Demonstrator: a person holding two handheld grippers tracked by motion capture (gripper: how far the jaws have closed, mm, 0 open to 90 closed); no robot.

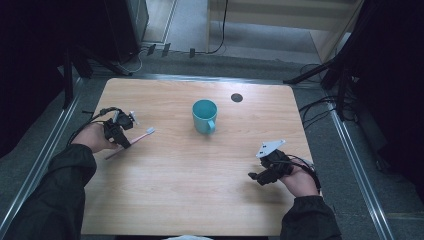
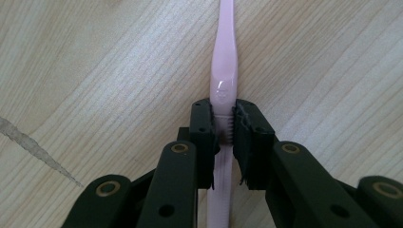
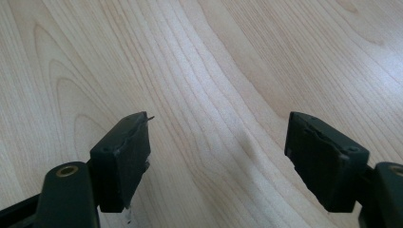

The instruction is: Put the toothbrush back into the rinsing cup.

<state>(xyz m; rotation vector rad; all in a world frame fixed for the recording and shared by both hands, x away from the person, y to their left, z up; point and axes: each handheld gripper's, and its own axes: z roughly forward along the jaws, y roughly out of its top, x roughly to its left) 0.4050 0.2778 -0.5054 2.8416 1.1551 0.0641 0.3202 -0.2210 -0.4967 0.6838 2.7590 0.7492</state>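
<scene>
A pink toothbrush [image 1: 138, 138] lies on the wooden table [image 1: 190, 200] at the left, its white bristle head [image 1: 150, 131] pointing toward the middle. My left gripper [image 1: 124, 142] is shut on the toothbrush handle [image 2: 224, 71]; in the left gripper view both black pads [image 2: 205, 128] press the handle's sides. A teal mug [image 1: 204, 116] stands upright at the table's centre back, its handle toward the front. My right gripper [image 1: 255, 176] hovers low over the front right of the table, open, with bare wood between its jaws [image 3: 216, 142].
A small dark round hole [image 1: 237, 97] sits in the tabletop behind and right of the mug. Cables and stand legs [image 1: 320, 107] lie on the floor around the table's back and right sides. The person's dark sleeves [image 1: 55, 195] enter from the bottom corners.
</scene>
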